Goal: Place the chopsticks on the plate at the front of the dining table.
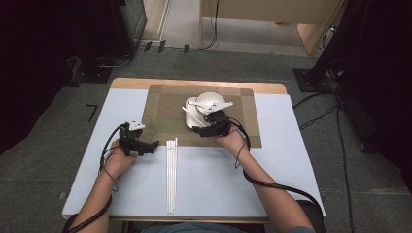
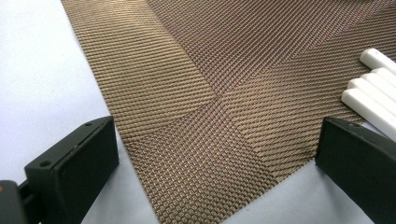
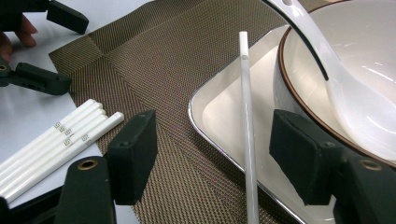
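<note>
A white bowl [image 1: 210, 101] with a white spoon [image 3: 343, 88] in it stands on a shallow white tray [image 3: 219, 109] on the brown woven placemat [image 1: 167, 116]. One white chopstick [image 3: 247, 126] lies across the tray's rim. It runs between the jaws of my right gripper [image 3: 212, 128], which stand apart and do not touch it. Several more white chopsticks [image 1: 171, 174] lie side by side on the white table, their ends at the mat's front edge. My left gripper [image 1: 153, 145] is open over the mat's near left corner [image 2: 205, 140], with nothing between its fingers.
The white table top [image 1: 209, 179] extends in front of the mat. The chopstick ends [image 2: 373, 88] lie just right of the left gripper's jaws. Black cables [image 1: 272, 184] trail from both grippers along the forearms. Beyond the table are dark stands and a wooden shelf [image 1: 272, 14].
</note>
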A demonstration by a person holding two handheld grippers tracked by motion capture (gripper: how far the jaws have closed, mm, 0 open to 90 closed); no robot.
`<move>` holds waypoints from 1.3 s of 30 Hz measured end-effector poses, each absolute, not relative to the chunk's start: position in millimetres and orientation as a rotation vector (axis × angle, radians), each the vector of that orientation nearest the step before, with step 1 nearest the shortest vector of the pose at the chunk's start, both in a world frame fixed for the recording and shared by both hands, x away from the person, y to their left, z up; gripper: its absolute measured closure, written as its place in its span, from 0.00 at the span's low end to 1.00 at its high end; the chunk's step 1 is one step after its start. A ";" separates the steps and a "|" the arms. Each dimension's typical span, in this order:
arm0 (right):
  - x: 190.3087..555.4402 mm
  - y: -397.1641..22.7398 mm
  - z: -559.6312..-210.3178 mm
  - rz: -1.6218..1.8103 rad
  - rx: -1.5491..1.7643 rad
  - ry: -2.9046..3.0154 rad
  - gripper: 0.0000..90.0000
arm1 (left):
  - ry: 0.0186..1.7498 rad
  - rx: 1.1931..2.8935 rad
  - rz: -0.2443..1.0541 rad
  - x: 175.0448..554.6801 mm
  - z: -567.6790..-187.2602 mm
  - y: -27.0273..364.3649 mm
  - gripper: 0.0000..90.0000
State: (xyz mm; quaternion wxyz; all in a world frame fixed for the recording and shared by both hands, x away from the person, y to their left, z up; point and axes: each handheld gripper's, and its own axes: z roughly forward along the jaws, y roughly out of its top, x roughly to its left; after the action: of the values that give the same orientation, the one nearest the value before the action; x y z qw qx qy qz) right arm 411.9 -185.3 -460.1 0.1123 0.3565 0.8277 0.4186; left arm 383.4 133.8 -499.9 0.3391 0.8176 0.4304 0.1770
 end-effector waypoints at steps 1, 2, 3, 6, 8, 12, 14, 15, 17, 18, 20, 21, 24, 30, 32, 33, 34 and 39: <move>410.4 -185.0 -460.2 1.231 1.043 2.427 0.35 | 1.122 2.130 0.458 383.7 -499.8 133.9 0.00; 409.3 -184.6 -460.4 1.233 1.044 2.425 0.35 | 1.122 2.131 0.457 383.9 -499.8 133.9 0.00; 408.0 -184.1 -460.3 1.230 1.043 2.430 0.35 | 1.122 2.130 0.458 383.7 -499.8 133.9 0.00; 403.4 -181.2 -460.6 1.235 1.030 2.432 0.34 | 1.122 2.130 0.461 383.4 -499.8 133.5 0.00; 402.2 -180.7 -460.4 1.235 1.024 2.435 0.34 | 1.123 2.131 0.459 383.6 -499.7 133.7 0.00; 395.6 -176.0 -459.0 1.249 1.001 2.437 0.33 | 1.125 2.129 0.457 383.9 -499.7 133.7 0.00; 394.8 -175.4 -459.0 1.251 0.999 2.439 0.33 | 1.125 2.130 0.456 383.9 -499.7 133.7 0.00; 392.3 -173.4 -459.2 1.253 0.992 2.445 0.33 | 1.125 2.131 0.456 384.0 -499.7 133.7 0.00; 391.4 -172.9 -459.3 1.251 0.988 2.447 0.33 | 1.125 2.131 0.455 384.1 -499.7 133.7 0.00; 388.8 -171.6 -459.5 1.254 0.986 2.445 0.33 | 1.125 2.131 0.454 384.2 -499.6 133.7 0.00; 386.0 -170.6 -459.7 1.253 0.976 2.433 0.33 | 1.125 2.131 0.456 384.0 -499.7 133.7 0.00; 386.0 -170.6 -459.7 1.253 0.976 2.433 0.33 | 1.125 2.131 0.456 384.0 -499.7 133.7 0.00; 382.5 -167.9 -460.8 1.255 0.963 2.443 0.33 | 1.124 2.128 0.458 383.8 -499.8 133.5 0.00; 378.5 -164.1 -462.2 1.278 0.977 2.460 0.33 | 1.124 2.133 0.457 383.9 -499.6 133.6 0.00; 376.5 -162.0 -463.3 1.274 0.966 2.468 0.33 | 1.124 2.132 0.459 383.8 -499.7 133.6 0.00; 375.7 -161.3 -463.6 1.273 0.964 2.472 0.33 | 1.123 2.133 0.458 383.9 -499.7 133.6 0.00; 374.7 -160.4 -464.1 1.273 0.959 2.476 0.33 | 1.124 2.132 0.457 383.9 -499.7 133.5 0.00; 371.4 -156.9 -467.1 1.268 0.942 2.481 0.33 | 1.124 2.132 0.458 383.9 -499.7 133.5 0.00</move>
State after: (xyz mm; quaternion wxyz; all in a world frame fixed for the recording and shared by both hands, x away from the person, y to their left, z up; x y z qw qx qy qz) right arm 371.4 -156.9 -467.1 0.0998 0.3186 0.8394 0.4289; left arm 383.9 133.5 -499.7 0.3373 0.8182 0.4312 0.1756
